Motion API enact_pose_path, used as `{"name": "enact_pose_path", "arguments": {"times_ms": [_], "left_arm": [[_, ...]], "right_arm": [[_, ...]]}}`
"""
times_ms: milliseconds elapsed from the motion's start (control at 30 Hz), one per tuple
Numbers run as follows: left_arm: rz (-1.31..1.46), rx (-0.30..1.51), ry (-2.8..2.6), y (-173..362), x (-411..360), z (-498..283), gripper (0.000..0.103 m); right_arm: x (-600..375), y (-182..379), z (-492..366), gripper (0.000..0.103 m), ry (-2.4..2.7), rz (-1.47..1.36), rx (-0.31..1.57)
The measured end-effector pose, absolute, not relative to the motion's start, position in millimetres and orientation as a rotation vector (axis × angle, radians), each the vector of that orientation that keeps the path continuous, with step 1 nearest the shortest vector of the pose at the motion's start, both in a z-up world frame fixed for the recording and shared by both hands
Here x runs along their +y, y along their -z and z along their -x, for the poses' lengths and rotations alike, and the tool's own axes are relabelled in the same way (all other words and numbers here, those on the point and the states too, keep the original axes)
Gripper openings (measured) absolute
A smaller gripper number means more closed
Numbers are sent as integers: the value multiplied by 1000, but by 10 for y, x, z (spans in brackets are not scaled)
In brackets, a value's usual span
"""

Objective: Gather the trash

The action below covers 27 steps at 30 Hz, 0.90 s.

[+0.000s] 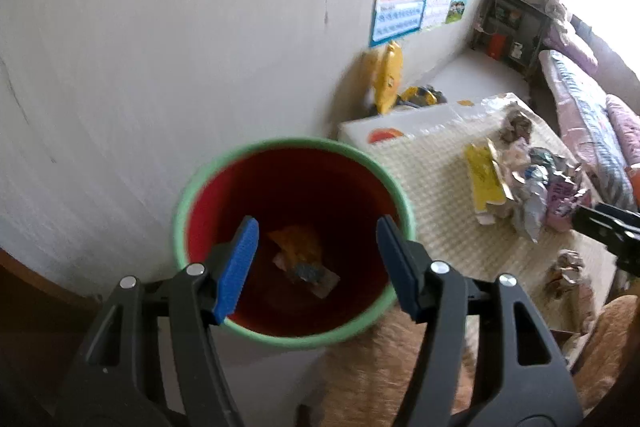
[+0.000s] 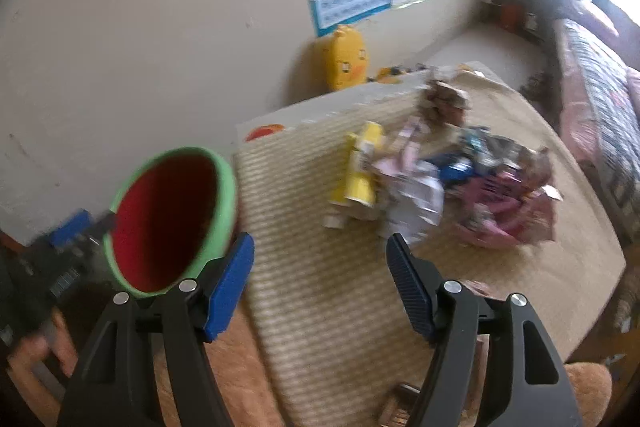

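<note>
A red bin with a green rim (image 1: 208,179) stands by the wall; a few wrappers (image 1: 306,261) lie at its bottom. My left gripper (image 1: 316,235) is open and empty just above the bin's mouth. A pile of crumpled wrappers and a yellow carton (image 1: 486,179) lies on the cream mat (image 1: 436,203). In the right wrist view my right gripper (image 2: 320,251) is open and empty over the mat, short of the trash pile (image 2: 432,183), with the bin (image 2: 224,183) to its left. The right gripper's tip shows at the left view's right edge (image 1: 600,223).
A yellow duck toy (image 2: 346,61) leans on the wall behind the mat (image 2: 320,287). A loose crumpled wrapper (image 1: 568,267) lies near the mat's front. A bed with patterned quilts (image 1: 584,115) runs along the right. A dark shelf (image 1: 508,23) stands at the far wall.
</note>
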<state>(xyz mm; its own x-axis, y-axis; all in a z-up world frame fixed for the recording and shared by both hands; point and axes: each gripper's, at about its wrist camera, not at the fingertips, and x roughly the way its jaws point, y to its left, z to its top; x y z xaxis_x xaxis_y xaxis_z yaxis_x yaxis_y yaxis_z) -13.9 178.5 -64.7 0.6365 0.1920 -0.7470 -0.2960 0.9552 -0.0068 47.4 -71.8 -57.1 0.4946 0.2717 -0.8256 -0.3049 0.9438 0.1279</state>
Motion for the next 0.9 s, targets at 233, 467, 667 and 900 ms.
{"name": "enact_pose_path", "arguments": {"times_ms": [233, 467, 667, 900], "left_arm": [[197, 815, -472, 509, 2435, 339, 60], [220, 863, -364, 593, 2156, 267, 60], [247, 941, -61, 745, 1252, 14, 60], [113, 980, 152, 778, 342, -16, 66]], "right_arm": [[-1395, 783, -279, 68, -205, 51, 1046], [-1884, 1123, -65, 68, -102, 16, 1178], [-2135, 1224, 2, 71, -71, -45, 1222], [-2089, 1423, -257, 72, -89, -29, 1278]]}}
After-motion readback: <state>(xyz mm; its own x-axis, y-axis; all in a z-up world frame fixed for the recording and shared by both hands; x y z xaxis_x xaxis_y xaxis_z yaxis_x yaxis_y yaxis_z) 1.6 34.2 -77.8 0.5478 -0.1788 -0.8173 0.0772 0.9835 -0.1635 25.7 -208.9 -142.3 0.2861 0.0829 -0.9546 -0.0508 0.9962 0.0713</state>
